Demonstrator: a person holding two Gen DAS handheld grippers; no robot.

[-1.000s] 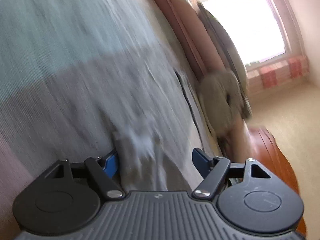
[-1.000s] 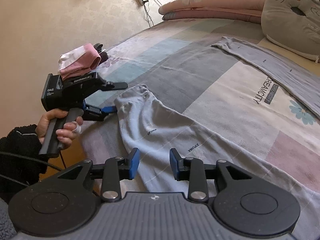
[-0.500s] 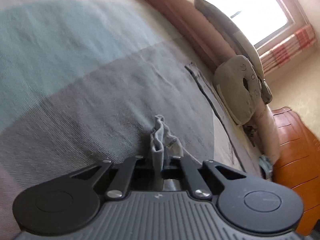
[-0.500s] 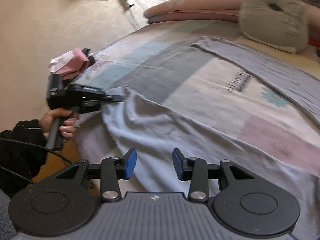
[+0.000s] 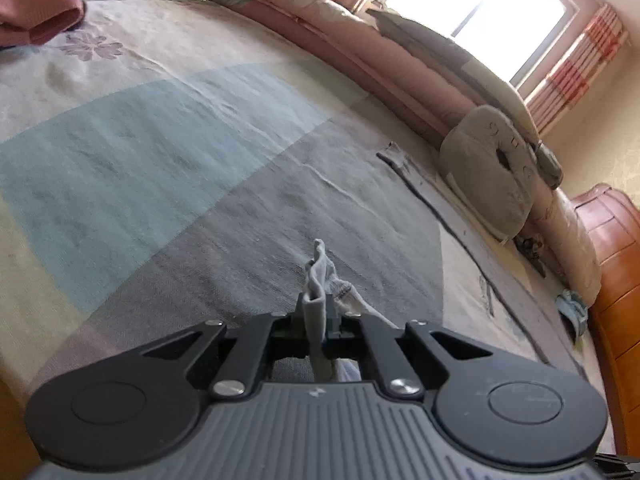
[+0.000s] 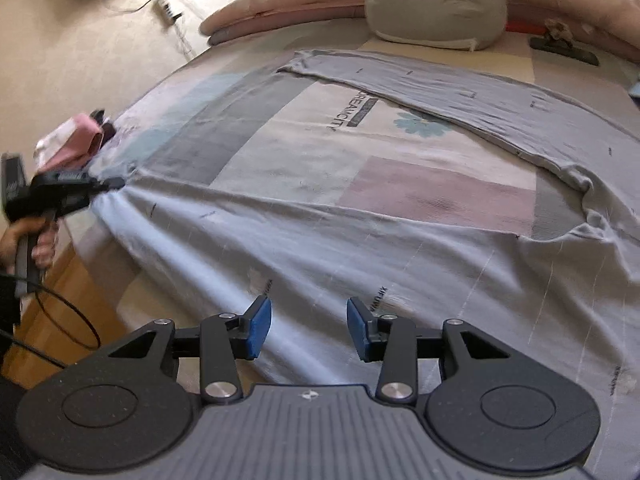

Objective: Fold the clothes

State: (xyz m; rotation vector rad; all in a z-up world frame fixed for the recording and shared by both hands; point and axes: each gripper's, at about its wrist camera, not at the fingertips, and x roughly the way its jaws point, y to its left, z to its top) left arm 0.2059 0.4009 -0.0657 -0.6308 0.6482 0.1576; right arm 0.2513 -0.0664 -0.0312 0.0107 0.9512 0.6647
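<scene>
Grey long trousers (image 6: 400,248) lie spread across the patchwork bed cover, one leg (image 6: 460,92) stretched toward the pillows, the other running left. My left gripper (image 5: 316,312) is shut on the cuff (image 5: 320,272) of that near leg, and a tuft of grey cloth sticks out between its fingers. In the right wrist view the left gripper (image 6: 116,182) pulls that cuff taut at the bed's left edge. My right gripper (image 6: 306,328) hovers open just above the middle of the near leg, nothing between its blue pads (image 6: 259,326).
A folded pink garment (image 6: 76,142) sits at the bed's left corner, also seen as pink cloth (image 5: 36,8). A grey round cushion (image 6: 436,0) and rolled pink bedding (image 5: 320,32) line the far side. An orange wooden headboard (image 5: 612,280) stands right. A cable (image 6: 68,320) hangs by the person's hand.
The left gripper closed on the cuff and drew the trouser leg out straight to the left. The right gripper moved along the leg toward the waist, staying open.
</scene>
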